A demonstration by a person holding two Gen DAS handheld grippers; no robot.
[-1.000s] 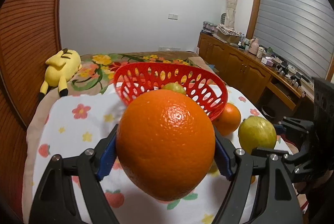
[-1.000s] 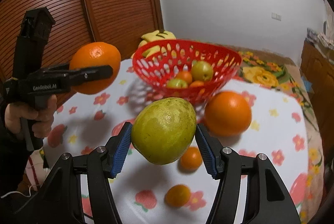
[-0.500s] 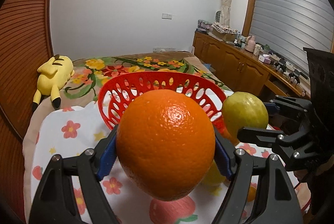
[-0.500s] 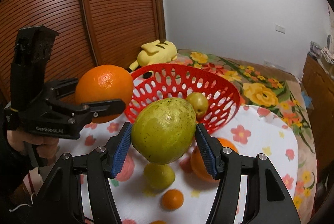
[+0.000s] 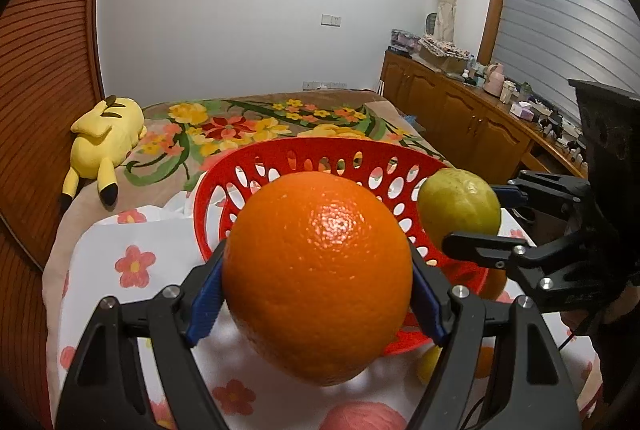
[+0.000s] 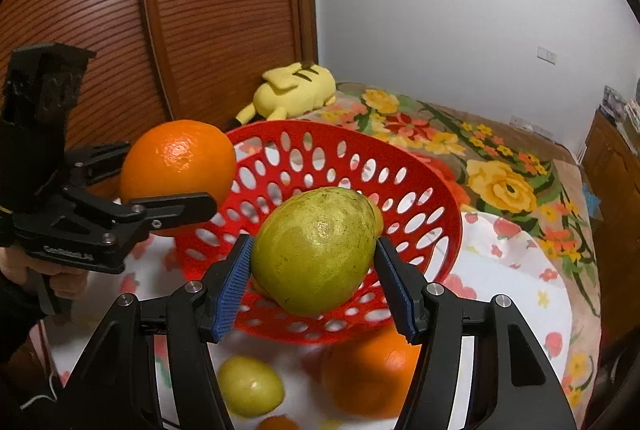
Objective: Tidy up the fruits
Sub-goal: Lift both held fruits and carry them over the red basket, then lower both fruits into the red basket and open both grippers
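My left gripper (image 5: 316, 294) is shut on a large orange (image 5: 318, 272), held in the air just short of the near rim of the red perforated basket (image 5: 320, 153). My right gripper (image 6: 314, 278) is shut on a yellow-green mango-like fruit (image 6: 316, 250), held over the basket (image 6: 420, 197). Each gripper shows in the other's view: the left gripper (image 6: 172, 189) with its orange (image 6: 178, 165) at the basket's left, the right gripper (image 5: 480, 218) with its green fruit (image 5: 458, 205) at the basket's right. The held fruits hide most of the basket's inside.
On the flowered cloth (image 6: 512, 282) below the basket lie a lemon (image 6: 250, 386), a large orange (image 6: 372, 378) and a small orange fruit (image 6: 278, 423). A yellow plush toy (image 5: 104, 141) lies on the bed behind. Wooden cabinets (image 5: 460, 117) run along the right; a slatted wooden door (image 6: 200, 9) stands at the left.
Both grippers have carried their fruit forward to the basket, which now looms larger and lower in both views. The two grippers have come closer together. Neither grip has altered.
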